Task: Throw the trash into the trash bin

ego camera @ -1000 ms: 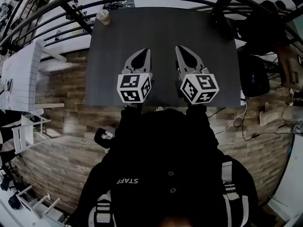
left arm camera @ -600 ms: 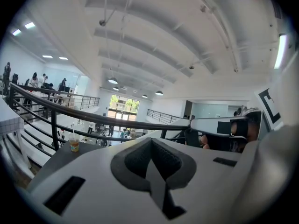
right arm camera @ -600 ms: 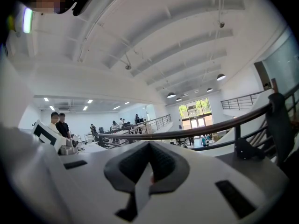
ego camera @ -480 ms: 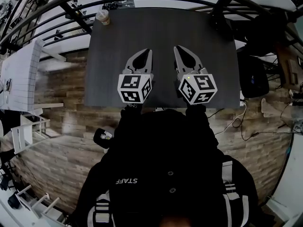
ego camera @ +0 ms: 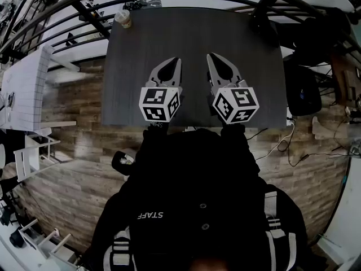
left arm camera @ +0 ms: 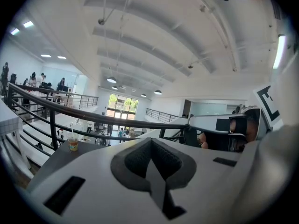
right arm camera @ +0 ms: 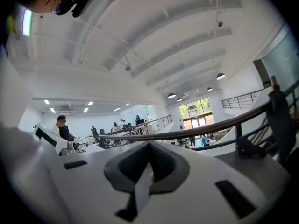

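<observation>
The left gripper (ego camera: 175, 62) and the right gripper (ego camera: 211, 57) both have their jaws fully together and hold nothing. The cup (ego camera: 123, 19) stands on the tabletop (ego camera: 192, 33), well ahead of the left gripper, to its left.

Left gripper (ego camera: 177, 61) and right gripper (ego camera: 210, 57) side by side, pointing forward, jaws together, both empty

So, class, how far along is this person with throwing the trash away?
Done: nothing visible; the cup stands at the far left corner of the table. In hand: nothing; the left gripper and right gripper are shut and empty above the table's near side. Left: grasp the cup, carry it to a bin, drop it in. No bin shows clearly here.
</observation>
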The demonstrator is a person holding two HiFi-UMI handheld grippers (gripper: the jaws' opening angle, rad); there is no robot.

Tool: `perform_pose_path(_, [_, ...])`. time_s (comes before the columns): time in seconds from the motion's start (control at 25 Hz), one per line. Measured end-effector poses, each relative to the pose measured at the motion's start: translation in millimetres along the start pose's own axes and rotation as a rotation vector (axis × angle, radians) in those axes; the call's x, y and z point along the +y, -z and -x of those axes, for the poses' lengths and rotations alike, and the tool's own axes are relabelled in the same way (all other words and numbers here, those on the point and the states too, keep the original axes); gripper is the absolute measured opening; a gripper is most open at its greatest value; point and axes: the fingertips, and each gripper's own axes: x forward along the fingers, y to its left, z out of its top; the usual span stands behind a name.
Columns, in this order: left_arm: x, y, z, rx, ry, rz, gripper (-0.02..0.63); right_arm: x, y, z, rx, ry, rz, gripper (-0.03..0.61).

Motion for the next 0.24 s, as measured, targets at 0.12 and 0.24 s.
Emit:
perform_pose_path(0.12, [-0.8,-1.2,-2.8,-0.002,0.006,-0.008,0.000,-2.4,-2.6,-1.1,-0.009,0.002,0.007,0.015])
perform_pose_path(0.24, [0.0,-4.6,-7.0,-0.011,0.010,-0.023,0.000,-6.1,-7.0,-4.8,-0.024,0.003,0.020,0.015])
